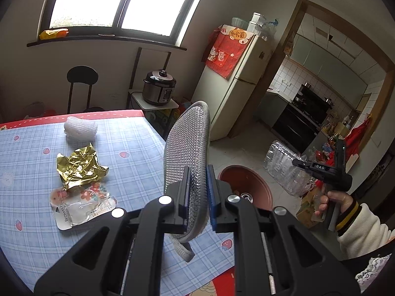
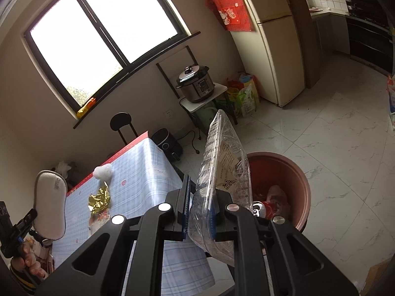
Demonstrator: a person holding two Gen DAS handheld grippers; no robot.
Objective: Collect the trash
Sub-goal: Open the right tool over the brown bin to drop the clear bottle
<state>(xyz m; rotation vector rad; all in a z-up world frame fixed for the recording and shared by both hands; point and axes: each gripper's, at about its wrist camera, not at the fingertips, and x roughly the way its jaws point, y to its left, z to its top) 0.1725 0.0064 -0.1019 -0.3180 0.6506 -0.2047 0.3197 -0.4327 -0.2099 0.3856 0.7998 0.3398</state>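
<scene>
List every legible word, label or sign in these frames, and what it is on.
"Brown", rest cut off: blister card on the table.
"DAS": body of the right gripper.
Large Chinese characters: red cloth on the fridge, not legible.
QR code and fine print: label in the plastic tray, too small.

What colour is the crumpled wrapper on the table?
Shiny gold; the crumpled wrapper shows best in the left wrist view.

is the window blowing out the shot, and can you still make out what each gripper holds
Left wrist view: window fully white, yet the grey mesh insole stays sharp. Right wrist view: window mostly blown out, the clear plastic tray readable, straight edges bowed by fisheye.
</scene>
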